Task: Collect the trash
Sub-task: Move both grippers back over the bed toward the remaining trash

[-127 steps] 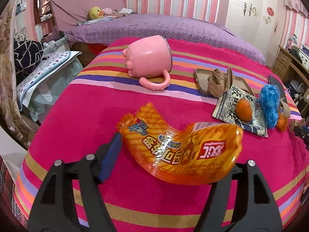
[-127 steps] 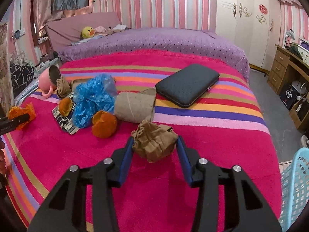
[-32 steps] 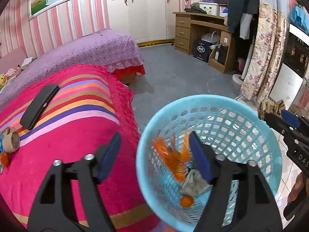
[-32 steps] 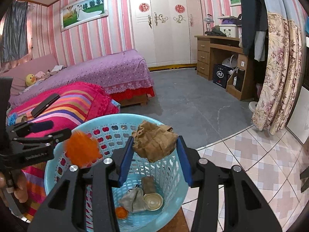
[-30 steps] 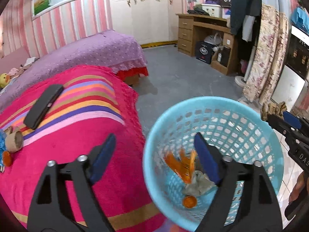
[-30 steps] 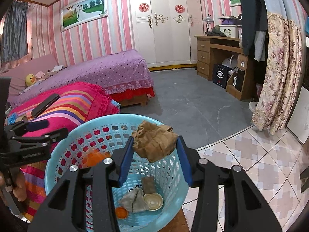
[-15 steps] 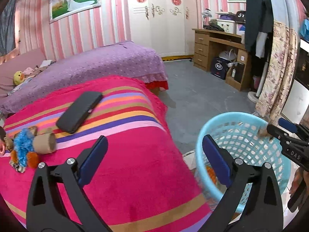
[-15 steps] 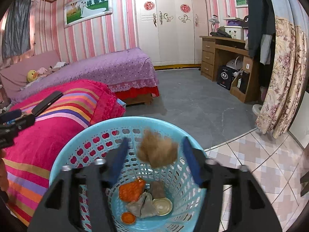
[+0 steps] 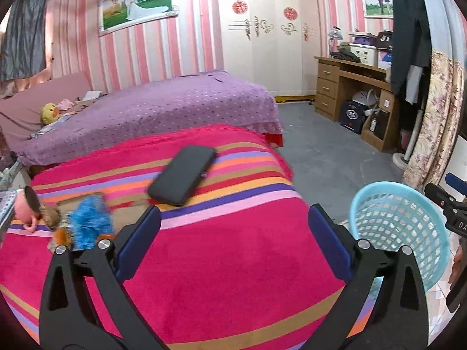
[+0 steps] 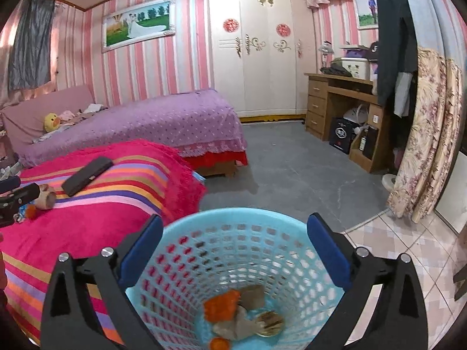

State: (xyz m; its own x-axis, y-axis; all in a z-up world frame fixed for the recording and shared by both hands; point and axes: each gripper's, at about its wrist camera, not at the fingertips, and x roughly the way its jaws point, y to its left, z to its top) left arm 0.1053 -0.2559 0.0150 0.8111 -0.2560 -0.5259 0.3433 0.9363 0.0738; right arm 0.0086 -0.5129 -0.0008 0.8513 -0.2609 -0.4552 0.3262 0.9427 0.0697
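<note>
My right gripper (image 10: 235,234) is open and empty above the light blue trash basket (image 10: 186,265). In the basket lie the orange snack wrapper (image 10: 220,306), brown paper (image 10: 254,291) and a round lid (image 10: 270,323). My left gripper (image 9: 233,226) is open and empty over the striped pink bed (image 9: 221,262). The basket also shows at the right of the left wrist view (image 9: 400,230). Trash lies at the bed's left: a blue plastic bag (image 9: 90,223), a cardboard roll (image 10: 46,198) and orange peel (image 10: 29,211).
A black flat case (image 9: 182,179) lies on the bed's far side. A pink mug (image 9: 27,211) lies at the left edge. A purple bed (image 10: 146,122) is behind, a wooden desk (image 10: 344,108) and flowered curtain (image 10: 429,151) to the right.
My left gripper dropped the orange wrapper into the basket and swung back toward the bed. My right gripper opened and the brown paper fell into the basket.
</note>
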